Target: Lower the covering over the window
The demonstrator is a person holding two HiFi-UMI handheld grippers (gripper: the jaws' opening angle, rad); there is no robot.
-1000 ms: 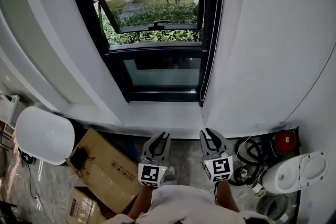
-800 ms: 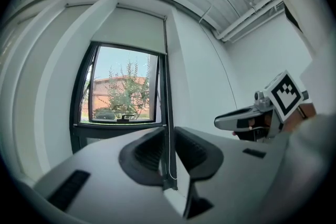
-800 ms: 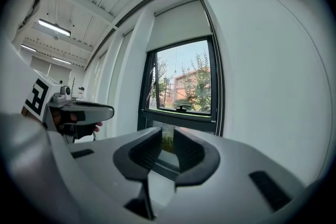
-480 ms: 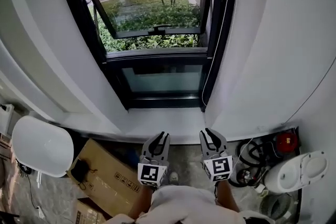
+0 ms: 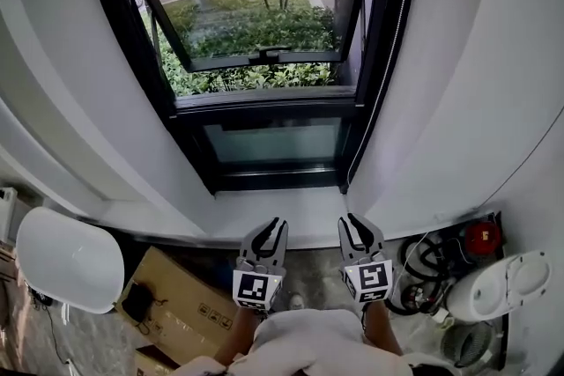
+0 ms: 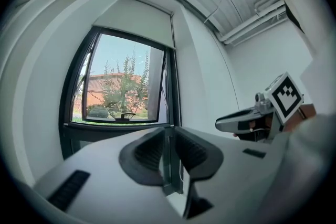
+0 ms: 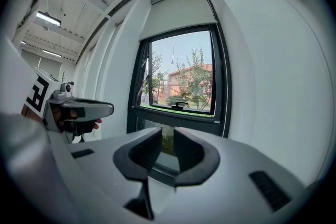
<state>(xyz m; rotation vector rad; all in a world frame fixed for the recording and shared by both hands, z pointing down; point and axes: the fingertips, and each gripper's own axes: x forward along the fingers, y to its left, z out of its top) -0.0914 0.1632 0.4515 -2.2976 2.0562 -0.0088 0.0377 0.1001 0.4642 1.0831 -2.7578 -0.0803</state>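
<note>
Blind point(image 6: 135, 21) sits rolled up across the top edge of the window point(image 5: 264, 57), long axis level, hem facing down. The head view crops most of it. Left gripper point(image 5: 270, 229) and right gripper point(image 5: 355, 224) are side by side at the sill's point(image 5: 282, 211) near edge, jaws slightly apart and empty. Open room up to the glass.

At lower centre, the grey plastic left gripper point(image 5: 270, 230) and right gripper point(image 5: 352, 225) point forward side by side, their 2 jaws slightly parted.
</note>
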